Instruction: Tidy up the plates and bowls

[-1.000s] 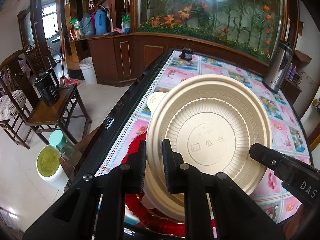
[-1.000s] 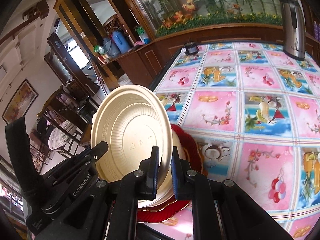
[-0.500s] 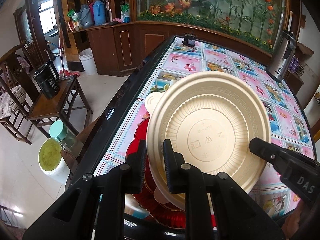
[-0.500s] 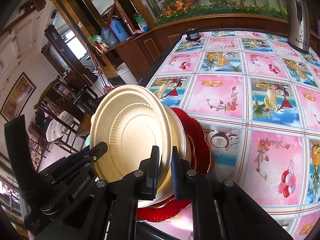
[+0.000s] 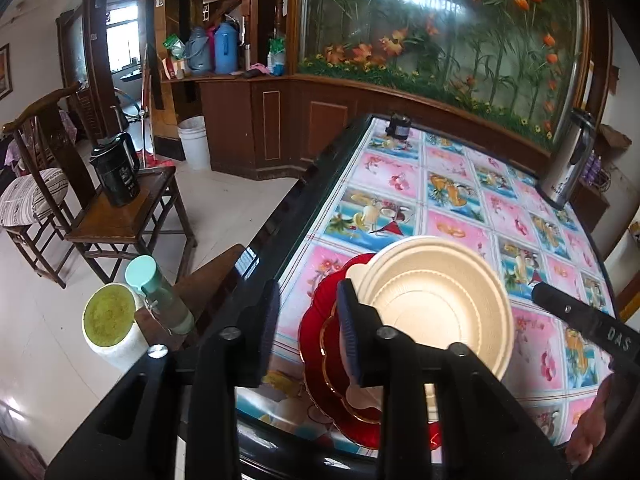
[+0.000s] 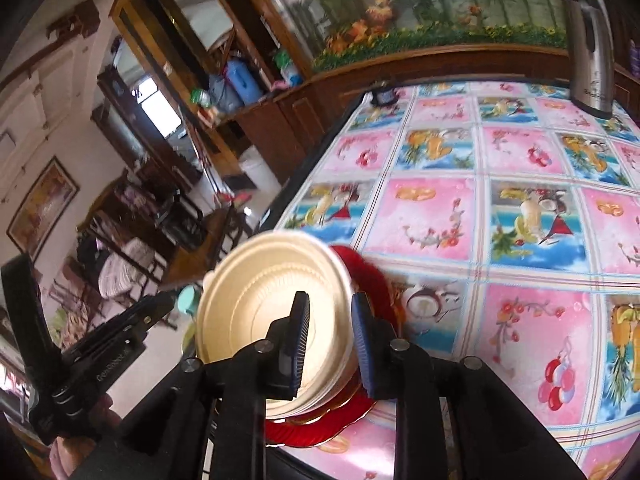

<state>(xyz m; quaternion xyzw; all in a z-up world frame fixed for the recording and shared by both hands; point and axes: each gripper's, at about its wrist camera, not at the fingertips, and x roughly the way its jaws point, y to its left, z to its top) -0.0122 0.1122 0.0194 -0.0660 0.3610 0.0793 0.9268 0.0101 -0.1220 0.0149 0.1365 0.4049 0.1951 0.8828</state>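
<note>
A cream plastic bowl [image 5: 436, 304] sits on top of a stack of cream bowls on red scalloped plates [image 5: 320, 344] at the table's near left corner. It also shows in the right wrist view [image 6: 256, 312], above the red plates [image 6: 320, 424]. My left gripper [image 5: 308, 332] is open, its right finger at the bowl's left rim. My right gripper [image 6: 332, 352] is open, its fingers astride the bowl's right rim without gripping it.
The table has a pink and blue fruit-patterned cloth [image 5: 452, 188] and a dark edge [image 5: 288, 216]. A steel thermos [image 5: 568, 160] stands at the far right, a small dark object [image 5: 399, 126] at the far edge. Left of the table are a wooden chair with a kettle [image 5: 116, 176] and a bottle [image 5: 160, 292].
Both grippers opened and let go of the cream bowl. The bowl went from tilted up to lying flat on the stack.
</note>
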